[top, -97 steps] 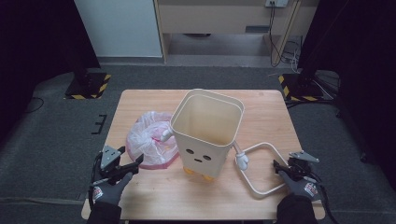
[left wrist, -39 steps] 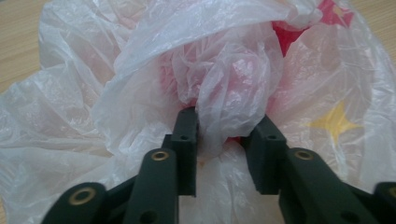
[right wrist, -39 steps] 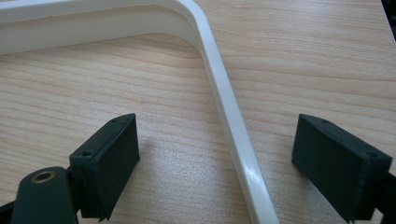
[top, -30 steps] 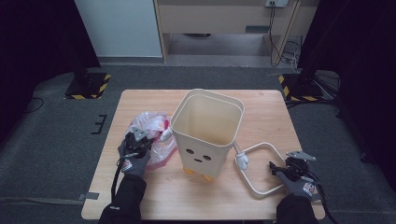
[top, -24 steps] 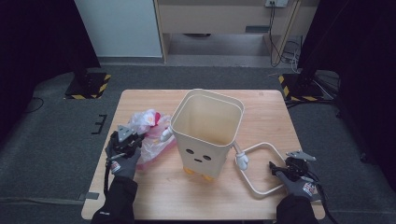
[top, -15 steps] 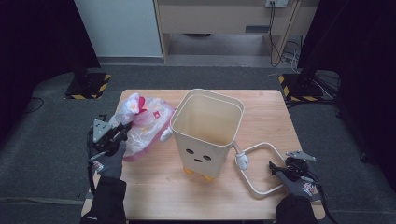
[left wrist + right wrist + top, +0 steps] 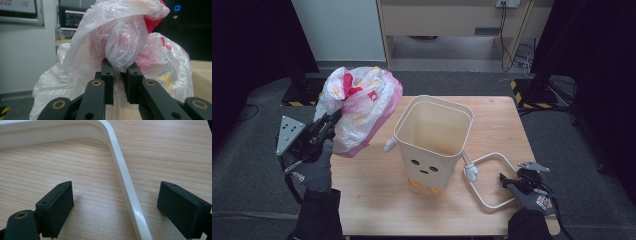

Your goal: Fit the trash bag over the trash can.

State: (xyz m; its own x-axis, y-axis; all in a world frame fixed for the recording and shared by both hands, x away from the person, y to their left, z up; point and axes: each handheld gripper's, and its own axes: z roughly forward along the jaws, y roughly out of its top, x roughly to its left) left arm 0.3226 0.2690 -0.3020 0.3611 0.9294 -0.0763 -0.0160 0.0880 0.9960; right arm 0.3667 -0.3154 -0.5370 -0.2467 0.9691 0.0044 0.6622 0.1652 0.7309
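Plastic bag (image 7: 362, 107) lifted off table (image 7: 377, 185) by left gripper (image 7: 329, 122); no legible writing.

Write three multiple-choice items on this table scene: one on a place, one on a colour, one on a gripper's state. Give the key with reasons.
1. Where is the plastic bag?
A. inside the bin
B. held in the air left of the bin
C. flat on the table

2. What colour is the bin?
A. cream
B. blue
C. black

3. How does the right gripper stand?
A. shut on the bin's rim
B. shut on the bag
C. open, astride the white handle

Key:
1 B: the left gripper pinches the bag's gathered plastic, up beside the bin.
2 A: its walls are pale cream.
3 C: the white handle runs between the spread jaws, untouched.
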